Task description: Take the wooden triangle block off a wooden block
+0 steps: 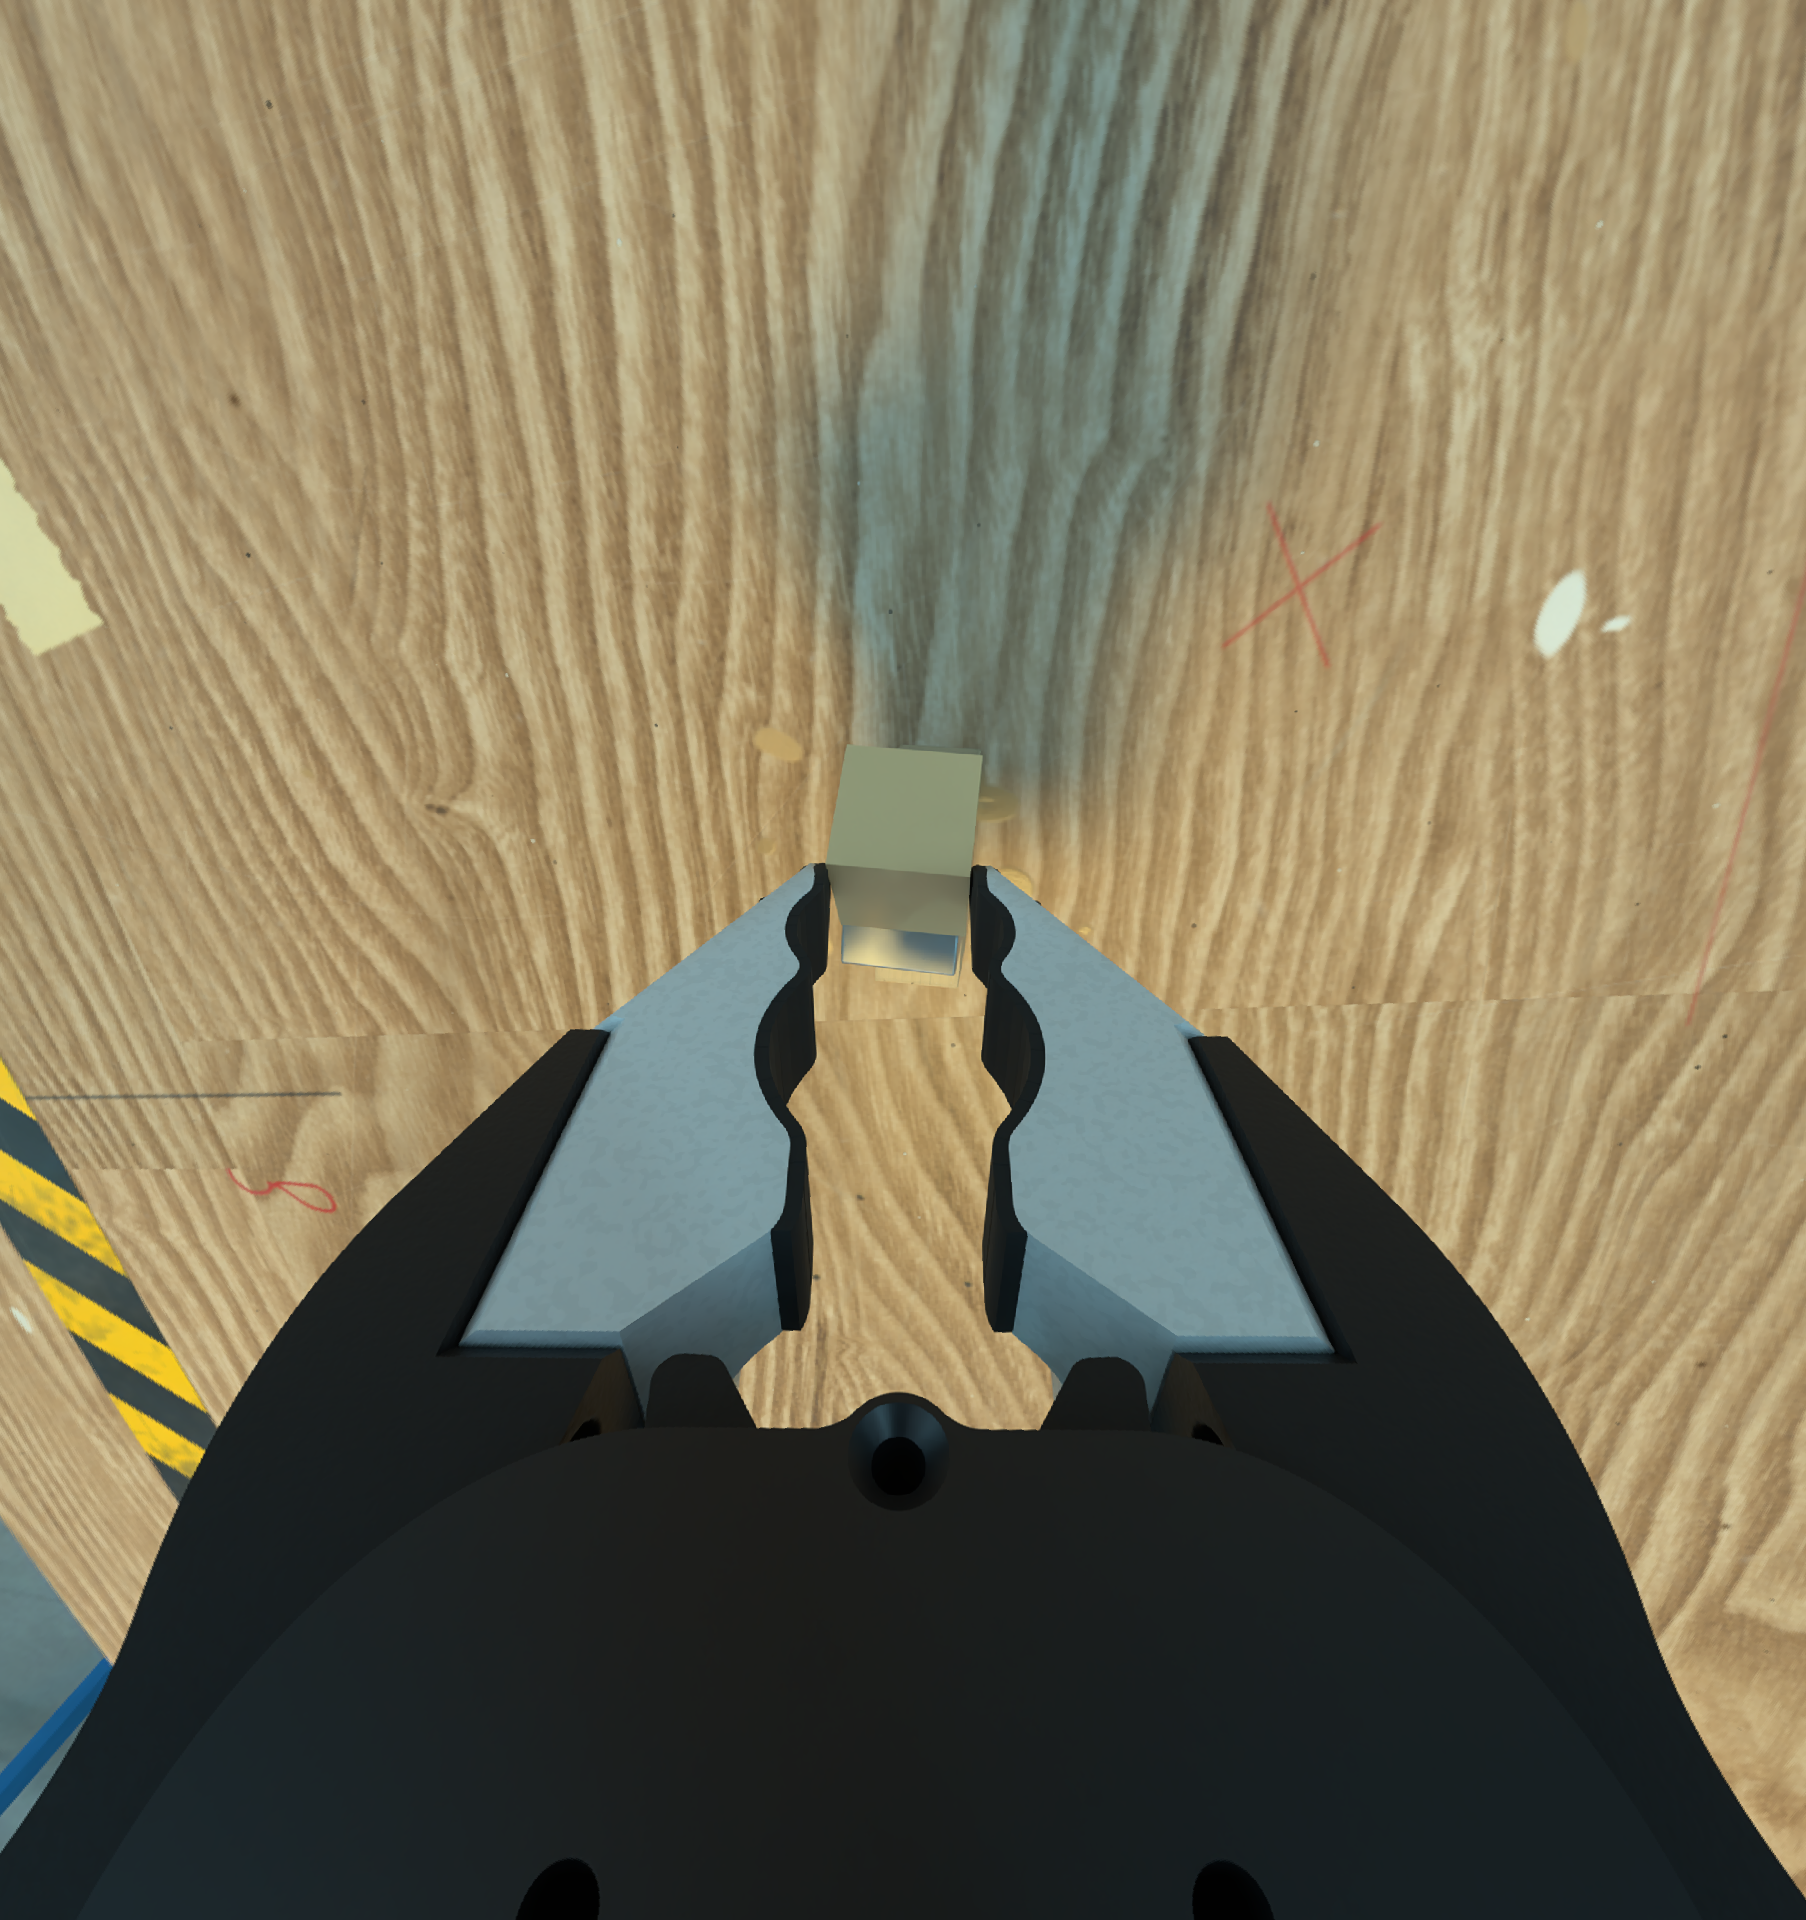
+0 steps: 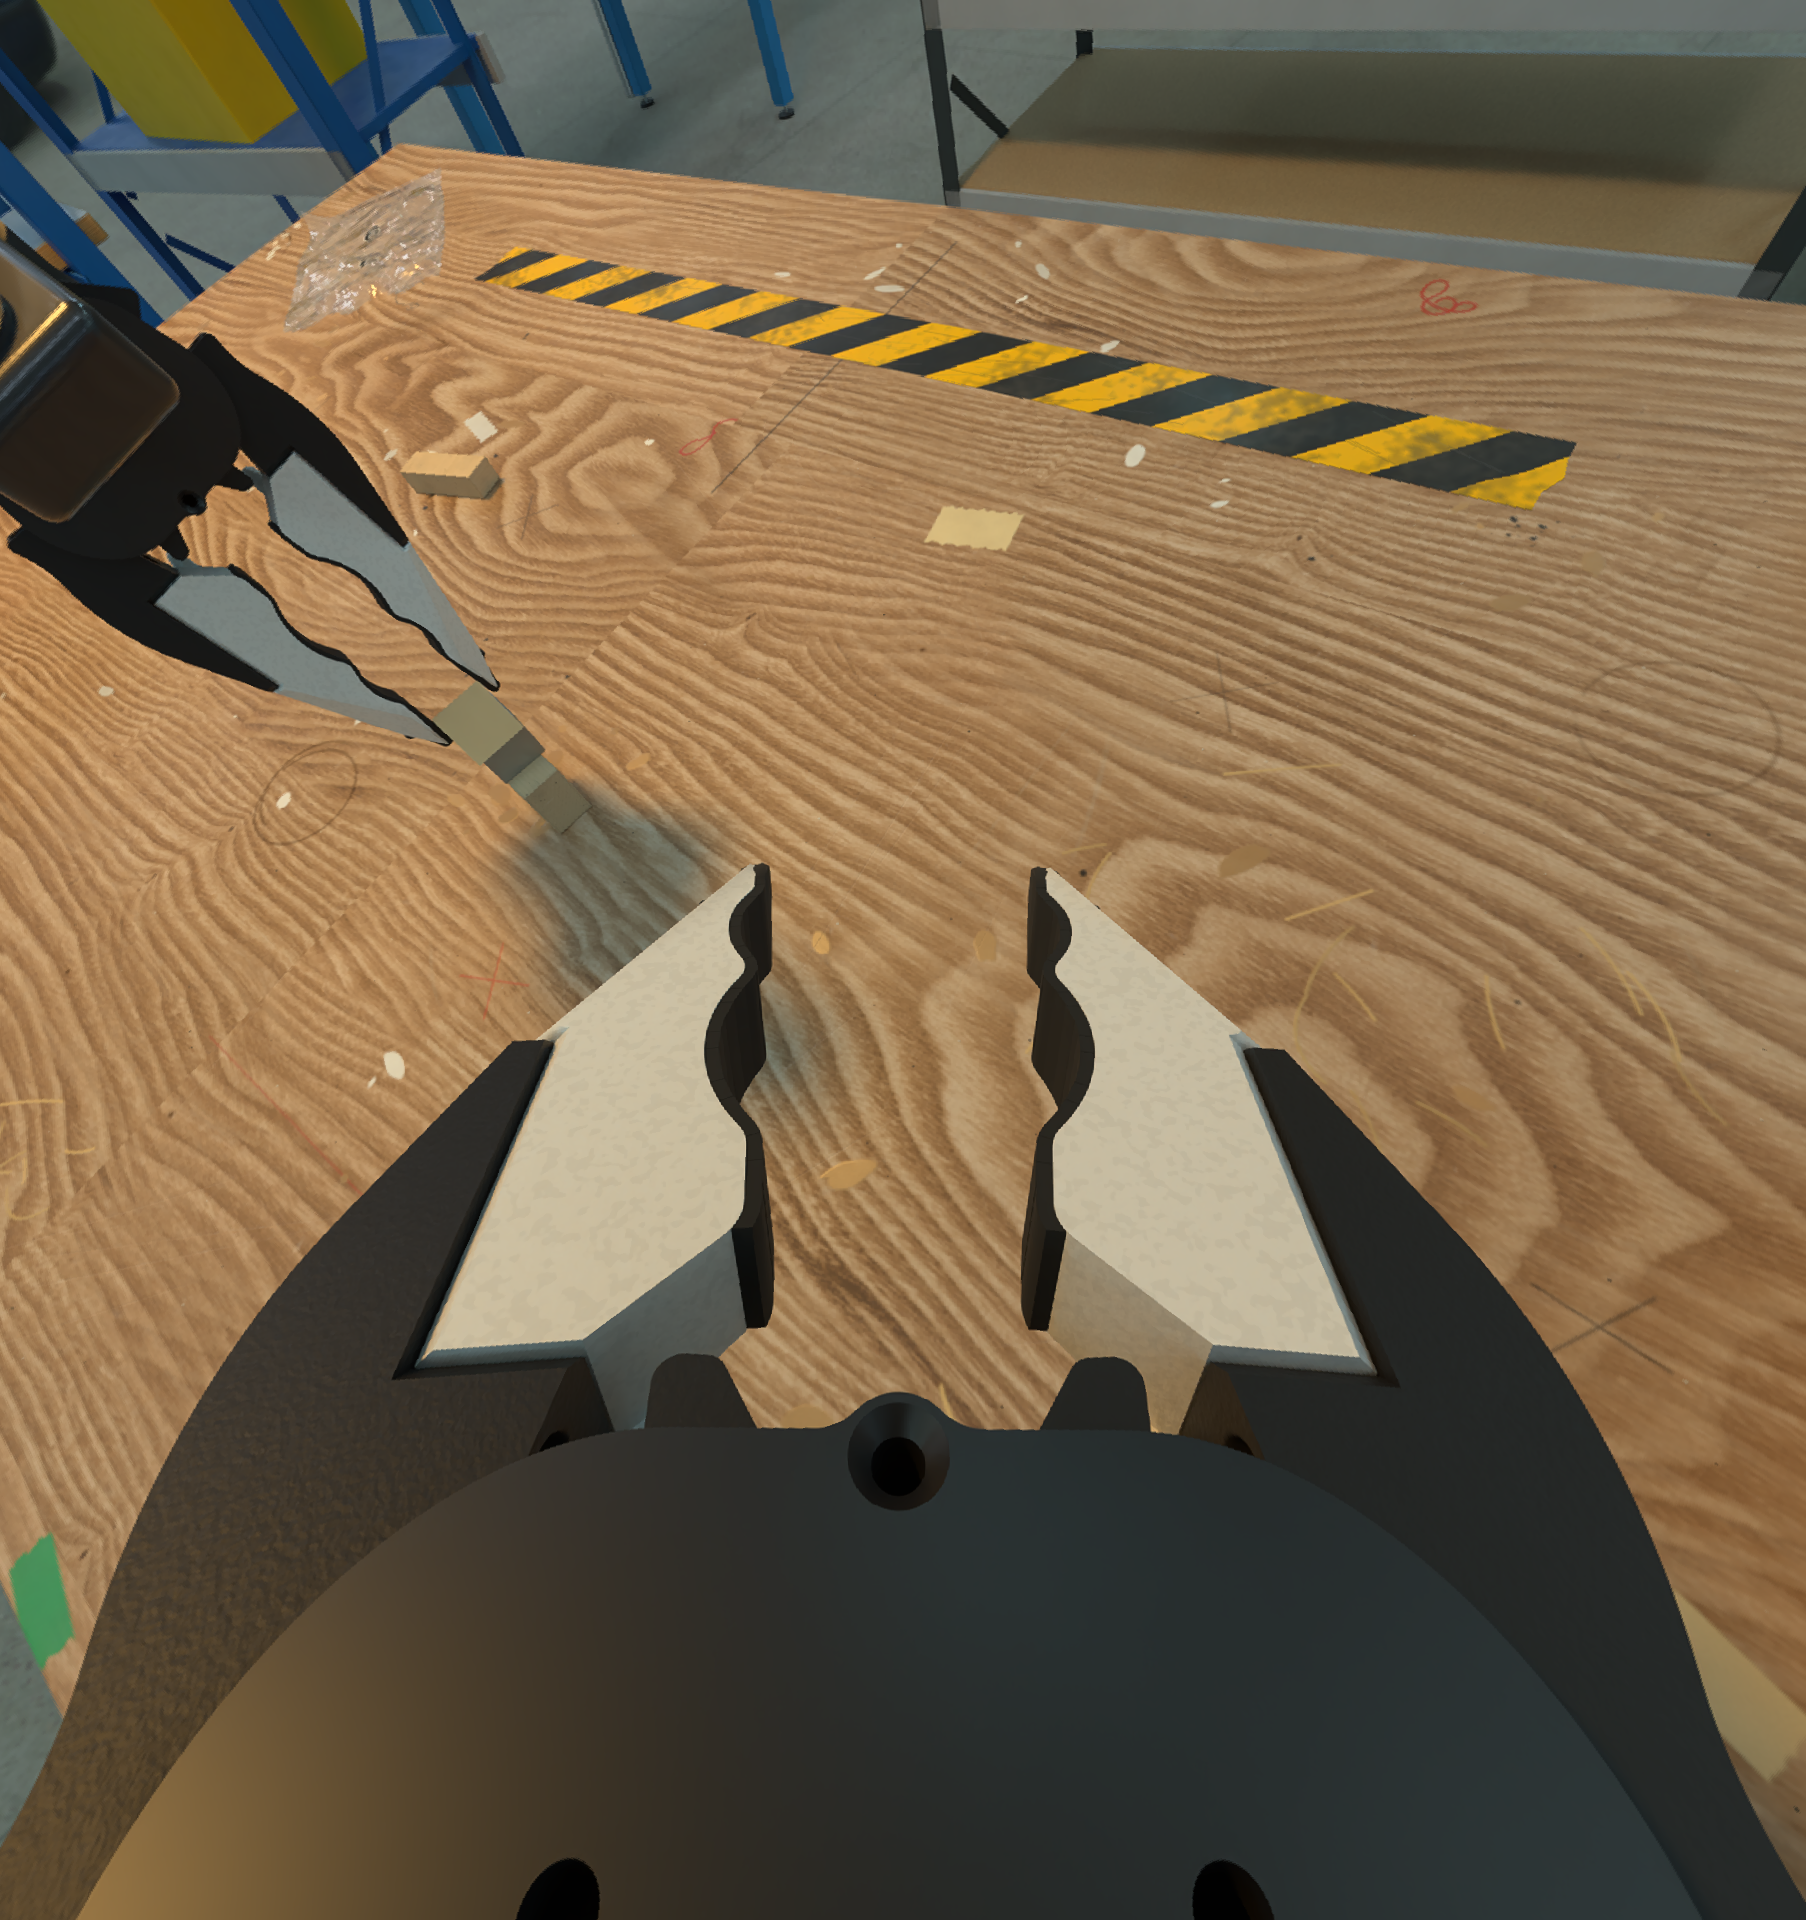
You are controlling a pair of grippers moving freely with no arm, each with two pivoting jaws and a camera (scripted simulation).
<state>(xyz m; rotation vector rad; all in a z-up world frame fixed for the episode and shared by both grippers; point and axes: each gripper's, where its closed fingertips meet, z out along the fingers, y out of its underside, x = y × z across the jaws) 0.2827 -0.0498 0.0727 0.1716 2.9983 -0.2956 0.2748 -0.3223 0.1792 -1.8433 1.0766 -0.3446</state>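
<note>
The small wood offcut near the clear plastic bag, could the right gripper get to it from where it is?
Probably yes. The right gripper is open and empty, and the offcut lies alone on bare table. The left gripper, beside that path, might need avoiding.

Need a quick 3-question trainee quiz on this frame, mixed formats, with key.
1. True or false: the right gripper is shut.
2. What lies on the table past the left end of the striped tape? A) clear plastic bag B) hammer C) mug
3. Short answer: what is pinched between the left gripper fingertips?

Key: 1 false, its jaws stand apart with nothing between them. 2 A. 3 the wooden triangle block.
</note>
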